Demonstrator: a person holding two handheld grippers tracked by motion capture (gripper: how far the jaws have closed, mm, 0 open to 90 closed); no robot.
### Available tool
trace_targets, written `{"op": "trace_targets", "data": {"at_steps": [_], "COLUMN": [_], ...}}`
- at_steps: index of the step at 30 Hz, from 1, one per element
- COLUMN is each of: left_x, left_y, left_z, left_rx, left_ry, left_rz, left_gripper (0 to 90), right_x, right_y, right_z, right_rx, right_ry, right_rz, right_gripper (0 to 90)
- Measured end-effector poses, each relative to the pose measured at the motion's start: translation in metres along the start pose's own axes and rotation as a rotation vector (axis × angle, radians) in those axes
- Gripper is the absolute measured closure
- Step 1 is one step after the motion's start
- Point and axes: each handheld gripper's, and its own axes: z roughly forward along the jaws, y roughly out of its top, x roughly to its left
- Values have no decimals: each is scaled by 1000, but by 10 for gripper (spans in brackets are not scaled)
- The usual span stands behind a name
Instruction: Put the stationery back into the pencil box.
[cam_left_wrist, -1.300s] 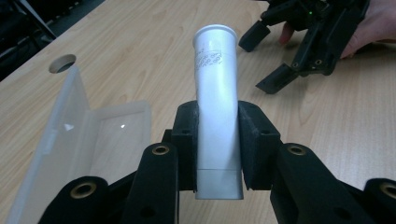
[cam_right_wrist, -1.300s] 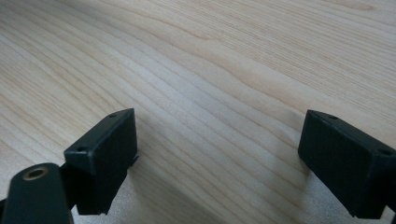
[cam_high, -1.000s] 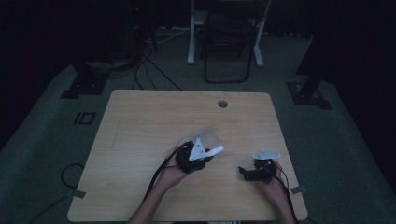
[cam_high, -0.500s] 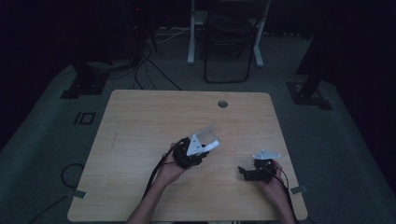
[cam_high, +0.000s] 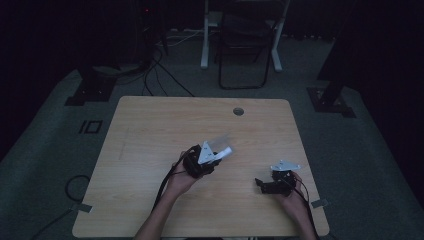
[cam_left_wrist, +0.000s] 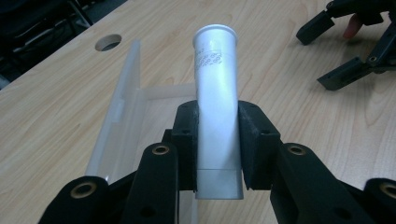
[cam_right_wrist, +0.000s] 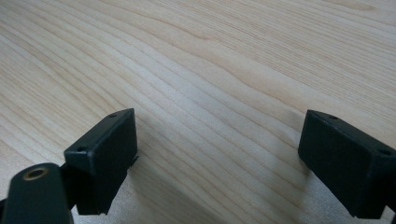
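Near the middle of the desk (cam_high: 150, 130), the left tool (cam_left_wrist: 218, 140) has a white tube (cam_left_wrist: 215, 98) clamped between its two black pads, which press on the tube's sides a little above its lower end. The jaws are partly closed, only as wide as the tube. The tube is held just above a clear plastic rack (cam_left_wrist: 123, 112) that lies on the wood below and to the left of it in the left gripper view; whether the tube touches the rack I cannot tell.

The step in hand looks like carrying the tube, with the rack as its likely goal. The next move would call for lining the tube up with a slot or channel in the rack, then lowering it before the pads let go; the rack is see-through and its openings are hard to make out, so the aim needs care.

The tube's long axis runs away from the left tool, along the line of its jaws. Its flared open rim points away, toward the far side of the desk, and leans slightly left in that view.

The right tool (cam_right_wrist: 219, 154) rests low over bare wood near the desk's right front, jaws wide apart and holding nothing.
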Motion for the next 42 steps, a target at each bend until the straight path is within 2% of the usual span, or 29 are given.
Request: {"op": "trace_targets", "data": {"at_steps": [11,42], "left_x": [4,16], "left_y": [-1,-7], "left_z": [2,12], "left_rx": [-1,40], "left_ry": [17,67], "left_rz": [-11,-25], "left_gripper": [708,708], "right_x": [0,0], "right_y": [0,0], "right_z": [0,0], "right_rx": [1,1], "right_ry": [0,0], "right_rz": [1,1], "right_gripper": [116,116]}}
